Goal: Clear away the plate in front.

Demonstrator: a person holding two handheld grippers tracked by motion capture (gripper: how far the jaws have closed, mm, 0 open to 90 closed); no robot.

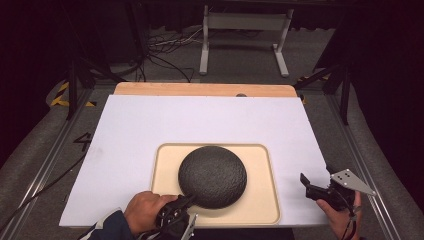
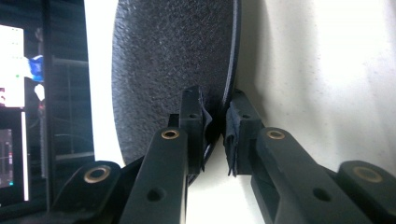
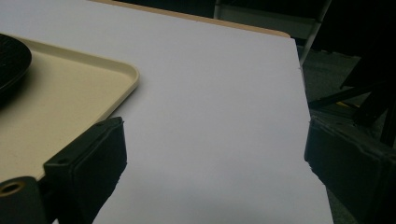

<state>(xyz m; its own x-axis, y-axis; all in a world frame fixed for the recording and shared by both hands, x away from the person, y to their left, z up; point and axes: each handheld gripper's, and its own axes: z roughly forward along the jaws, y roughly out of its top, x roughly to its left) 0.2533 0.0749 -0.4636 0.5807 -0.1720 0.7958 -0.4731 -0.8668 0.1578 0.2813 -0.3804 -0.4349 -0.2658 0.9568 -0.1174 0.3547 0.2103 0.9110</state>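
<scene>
Scene: a person works at a white-topped table (image 1: 130,125) with a two-jaw gripper in each hand; a cream tray (image 1: 260,205) lies near the front edge.

Object in hand: a dark, rough-textured round dish (image 1: 212,176), apparently a plate or shallow bowl turned upside down, sits in the middle of the tray.

Left gripper (image 1: 186,201): it reaches in from the bottom of the high view to the dish's near rim. In the left gripper view (image 2: 215,128) the jaws straddle that rim, one over the textured outer face, one on the tray side. They stand close together around the edge; whether the pads actually press on it is hard to make out, since a thin gap seems to show beside the rim.

Right gripper (image 1: 309,186): held off the tray's right side, above bare table, well apart from the dish. Its jaws stand wide apart with nothing between them (image 3: 215,154).

Progress: the dish rests on the tray, its far edge not visibly raised. By the look of it, the rim has been reached and the work is at an early stage; lifting or turning the dish is not yet done.

Left to do: judged from this, a firm hold on the rim comes first, and the free hand may be needed to steady the tray.
</scene>
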